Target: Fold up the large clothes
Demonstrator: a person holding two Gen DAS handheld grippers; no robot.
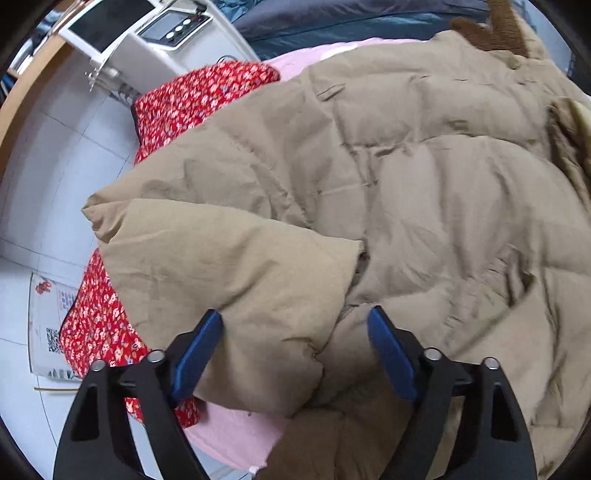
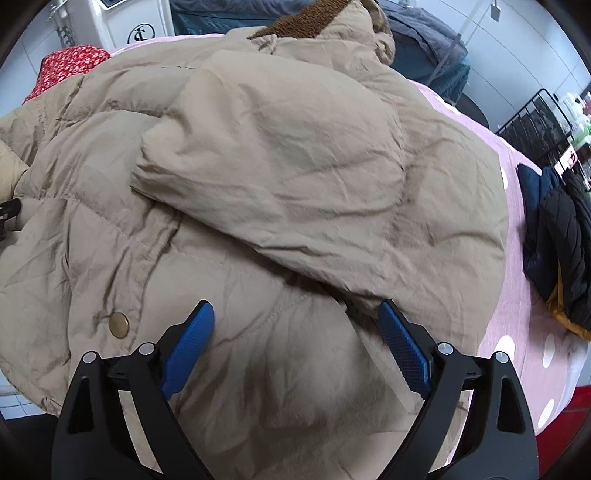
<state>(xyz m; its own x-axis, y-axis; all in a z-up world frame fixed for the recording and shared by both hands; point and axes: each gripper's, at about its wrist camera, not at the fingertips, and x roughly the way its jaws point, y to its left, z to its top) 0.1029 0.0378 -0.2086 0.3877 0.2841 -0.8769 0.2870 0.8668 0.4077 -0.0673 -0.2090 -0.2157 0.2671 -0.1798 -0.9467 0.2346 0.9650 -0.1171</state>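
Observation:
A tan puffer jacket (image 1: 424, 177) with a brown fleece collar (image 1: 491, 33) lies spread over a pink sheet (image 1: 236, 435). One sleeve (image 1: 229, 258) lies across its near left part. My left gripper (image 1: 294, 313) stands open astride that sleeve's end; the left pad touches the fabric and the right pad stands clear of the sleeve. In the right wrist view the other sleeve (image 2: 280, 147) lies folded over the jacket's body (image 2: 258, 369). My right gripper (image 2: 296, 304) hangs open just above the hem area, right of a brass snap (image 2: 119, 324).
A red floral garment (image 1: 192, 103) lies under the jacket's left side, at the bed's edge. Dark jackets (image 2: 557, 240) are piled on the pink dotted sheet (image 2: 517, 295) at the right. A white appliance (image 1: 173, 29) stands beyond on the tiled floor; a leaflet (image 1: 51, 325) lies there.

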